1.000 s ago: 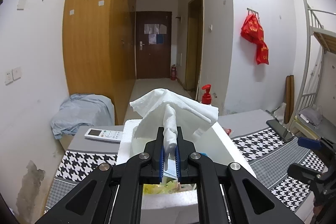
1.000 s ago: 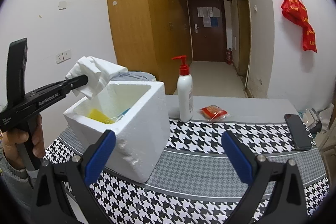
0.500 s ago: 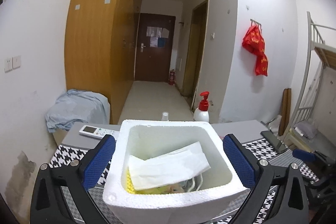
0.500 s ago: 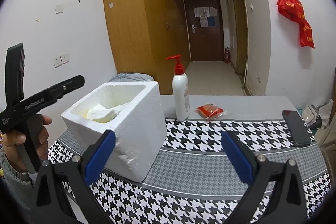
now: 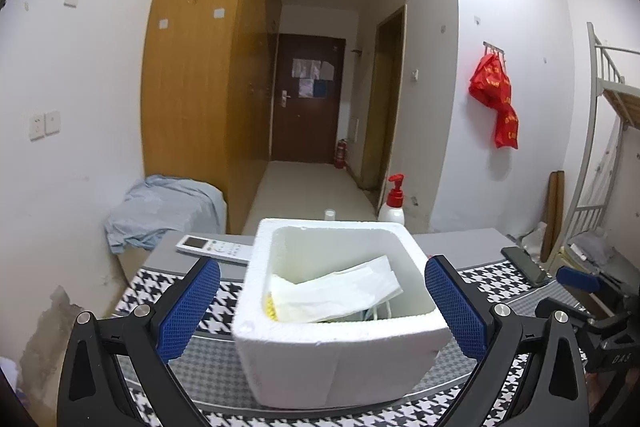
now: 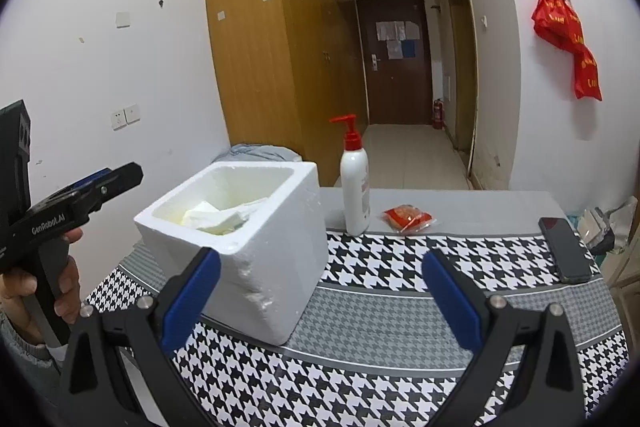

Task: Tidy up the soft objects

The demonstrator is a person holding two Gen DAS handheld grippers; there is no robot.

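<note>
A white foam box (image 5: pixel 340 339) stands on the houndstooth table; it also shows in the right wrist view (image 6: pixel 256 247). Inside lies a white cloth (image 5: pixel 336 293) over a yellow item (image 5: pixel 270 305); the cloth shows in the right wrist view (image 6: pixel 216 213) too. My left gripper (image 5: pixel 322 311) is open and empty, held just in front of the box, its blue pads on either side. It appears at the left of the right wrist view (image 6: pixel 116 179). My right gripper (image 6: pixel 320 301) is open and empty, to the right of the box.
A red-pump lotion bottle (image 6: pixel 354 183), a red snack packet (image 6: pixel 406 217) and a black phone (image 6: pixel 564 249) lie on the table (image 6: pixel 400 307). A white remote (image 5: pixel 216 249) lies behind the box at left. A blue-grey cloth pile (image 5: pixel 160 211) sits beyond the table.
My left gripper opened and let the white cloth fall into the foam box, then drew back from it. The right gripper stayed open and barely moved.
</note>
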